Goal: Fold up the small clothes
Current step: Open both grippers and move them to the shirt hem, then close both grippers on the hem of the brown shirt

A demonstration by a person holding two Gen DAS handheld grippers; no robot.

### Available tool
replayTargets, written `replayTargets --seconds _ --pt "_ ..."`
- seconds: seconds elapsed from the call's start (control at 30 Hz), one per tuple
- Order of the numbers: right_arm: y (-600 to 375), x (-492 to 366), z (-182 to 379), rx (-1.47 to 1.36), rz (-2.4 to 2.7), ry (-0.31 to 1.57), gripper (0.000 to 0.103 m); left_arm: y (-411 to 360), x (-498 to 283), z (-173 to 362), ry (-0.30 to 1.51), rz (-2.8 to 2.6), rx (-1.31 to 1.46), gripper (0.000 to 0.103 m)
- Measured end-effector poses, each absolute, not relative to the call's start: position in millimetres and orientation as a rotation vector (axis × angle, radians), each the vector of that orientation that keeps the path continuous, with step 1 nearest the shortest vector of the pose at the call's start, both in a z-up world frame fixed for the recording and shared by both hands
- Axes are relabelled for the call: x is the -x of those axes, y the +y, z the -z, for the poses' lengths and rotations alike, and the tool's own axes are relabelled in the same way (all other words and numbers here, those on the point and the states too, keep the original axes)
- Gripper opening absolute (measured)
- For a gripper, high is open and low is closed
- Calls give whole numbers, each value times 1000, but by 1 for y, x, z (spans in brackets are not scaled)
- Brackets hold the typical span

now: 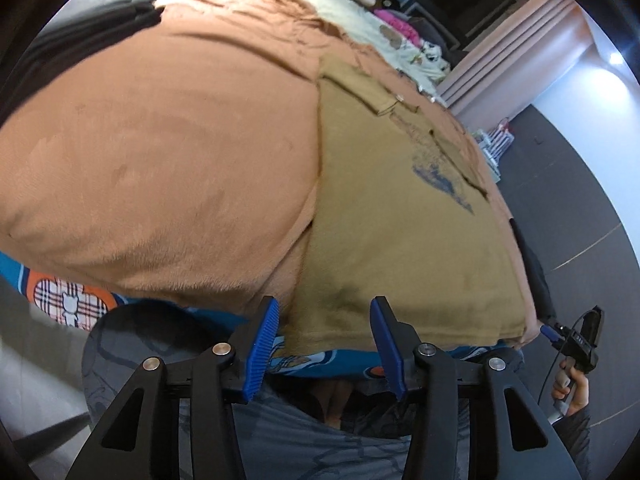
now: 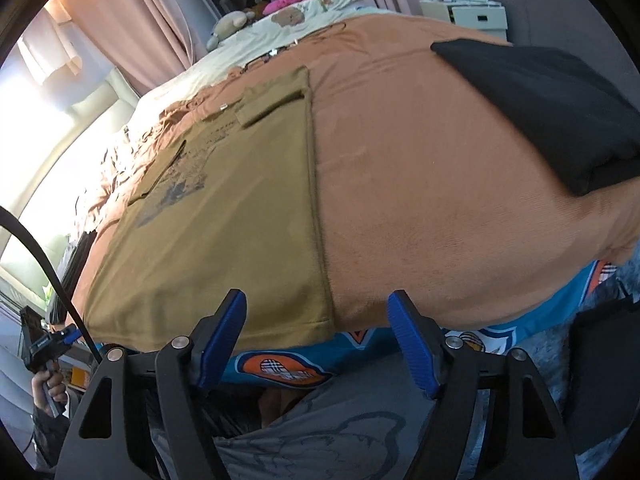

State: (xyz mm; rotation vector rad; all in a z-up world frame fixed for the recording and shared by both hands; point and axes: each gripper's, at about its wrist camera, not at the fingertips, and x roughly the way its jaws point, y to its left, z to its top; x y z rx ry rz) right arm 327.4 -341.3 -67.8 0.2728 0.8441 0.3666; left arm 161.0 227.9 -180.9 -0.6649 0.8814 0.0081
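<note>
A mustard T-shirt (image 1: pixel 400 216) with a dark blue print lies flat on an orange-brown blanket (image 1: pixel 160 140), its sleeves folded in over the chest. My left gripper (image 1: pixel 325 306) is open and hovers at the near hem, straddling the shirt's left corner. In the right wrist view the same T-shirt (image 2: pixel 224 216) fills the left half, and my right gripper (image 2: pixel 317 298) stands open over the hem's right corner. Neither gripper holds cloth. Each gripper also shows small in the other's view, held by a hand: the right gripper (image 1: pixel 576 336) and the left gripper (image 2: pixel 44 344).
A folded black garment (image 2: pixel 552 120) lies on the blanket at the right; dark clothes (image 1: pixel 80 28) show at the far left. A blue cartoon sheet (image 2: pixel 280 364) covers the bed's near edge. Cream bedding (image 2: pixel 280 24) with soft toys is at the far end.
</note>
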Motion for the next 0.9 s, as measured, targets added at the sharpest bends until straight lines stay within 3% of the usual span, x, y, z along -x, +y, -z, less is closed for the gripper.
replayTargets --seconds 0.13,0.4,0.67,0.9 --pt "-344 -337 79 -312 -404 881 64 227 -162 194 917 -12 683 40" --pt "-340 -348 88 -319 -439 917 63 219 -173 204 930 32 654 39" --pt "-350 -346 97 -387 -467 897 63 224 -166 208 914 49 710 8" --pt "-360 -338 105 -433 -476 880 63 231 -159 195 862 37 715 6"
